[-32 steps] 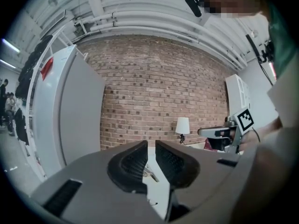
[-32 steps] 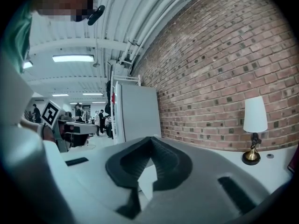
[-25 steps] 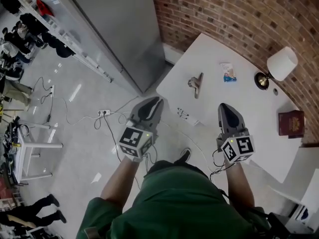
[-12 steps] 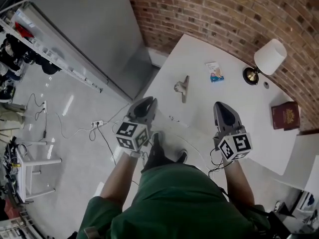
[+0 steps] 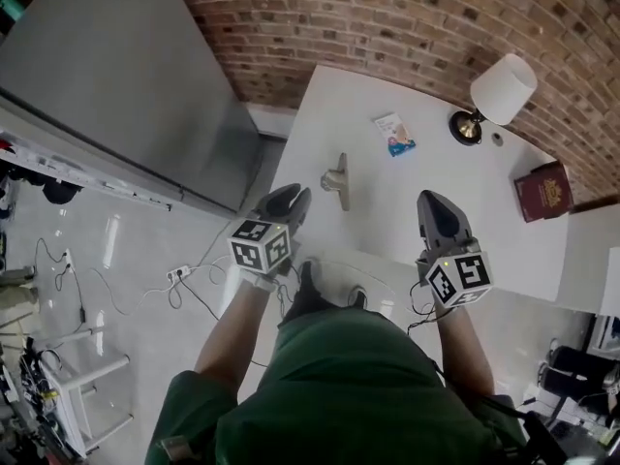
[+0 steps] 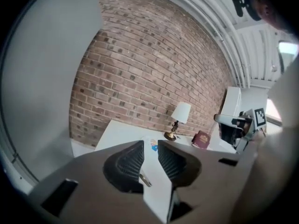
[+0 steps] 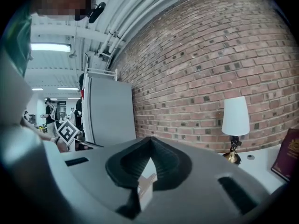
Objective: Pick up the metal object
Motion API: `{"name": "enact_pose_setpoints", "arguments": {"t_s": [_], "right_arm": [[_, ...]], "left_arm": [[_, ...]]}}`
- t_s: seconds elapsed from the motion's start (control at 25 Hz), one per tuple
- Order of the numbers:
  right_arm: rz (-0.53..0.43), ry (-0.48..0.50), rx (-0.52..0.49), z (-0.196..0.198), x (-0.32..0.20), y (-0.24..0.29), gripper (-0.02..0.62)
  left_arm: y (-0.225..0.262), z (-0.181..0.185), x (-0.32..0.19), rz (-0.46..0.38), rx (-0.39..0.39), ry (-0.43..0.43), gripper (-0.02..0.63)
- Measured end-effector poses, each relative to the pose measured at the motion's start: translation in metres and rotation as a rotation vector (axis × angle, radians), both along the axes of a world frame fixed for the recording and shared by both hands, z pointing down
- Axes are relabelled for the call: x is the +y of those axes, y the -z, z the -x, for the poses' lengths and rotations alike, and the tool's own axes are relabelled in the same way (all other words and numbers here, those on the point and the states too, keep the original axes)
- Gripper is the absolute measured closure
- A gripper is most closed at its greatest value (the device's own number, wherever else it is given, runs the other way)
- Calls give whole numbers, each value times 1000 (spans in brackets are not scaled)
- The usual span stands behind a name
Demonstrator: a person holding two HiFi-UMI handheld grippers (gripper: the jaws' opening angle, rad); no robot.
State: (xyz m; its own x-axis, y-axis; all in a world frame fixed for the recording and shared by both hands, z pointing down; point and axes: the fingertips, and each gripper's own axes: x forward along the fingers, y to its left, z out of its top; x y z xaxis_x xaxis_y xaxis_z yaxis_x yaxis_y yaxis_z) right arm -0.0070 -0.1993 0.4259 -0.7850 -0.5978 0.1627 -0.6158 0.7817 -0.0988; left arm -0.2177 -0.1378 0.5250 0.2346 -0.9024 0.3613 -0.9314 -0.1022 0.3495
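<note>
Head view, approach step: metal object (image 5: 336,179) lying on white table (image 5: 436,177), near and ahead of left gripper (image 5: 291,200) with jaws opening and holding nothing, right gripper (image 5: 435,205) closed and empty; next, probably lowering left jaws around object, then closing.

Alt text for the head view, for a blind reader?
Seen from above, a person in green holds two grippers at the near edge of a white table; the left gripper, jaws opening and empty, points at the metal object lying just ahead. A lamp and red book sit farther right.
</note>
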Motion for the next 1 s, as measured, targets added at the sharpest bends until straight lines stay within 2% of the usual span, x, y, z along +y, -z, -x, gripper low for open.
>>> {"name": "enact_pose_setpoints", "arguments": {"t_s": [0.36, 0.48, 0.64, 0.76, 1.0], "right_arm": [[-11, -154, 85, 15, -3, -3, 594], [4, -220, 97, 10, -4, -5, 594], [30, -306, 112, -3, 2, -11, 594], [36, -362, 132, -16, 8, -11, 594], [45, -475, 131, -48, 20, -14, 594]], "left_arm": [[-70, 16, -47, 155, 110, -161, 514], [-109, 2, -52, 260, 150, -251, 510], [-153, -11, -60, 391, 132, -336, 505], [-175, -14, -71, 450, 139, -340, 499], [-205, -20, -86, 540, 279, -291, 480]]}}
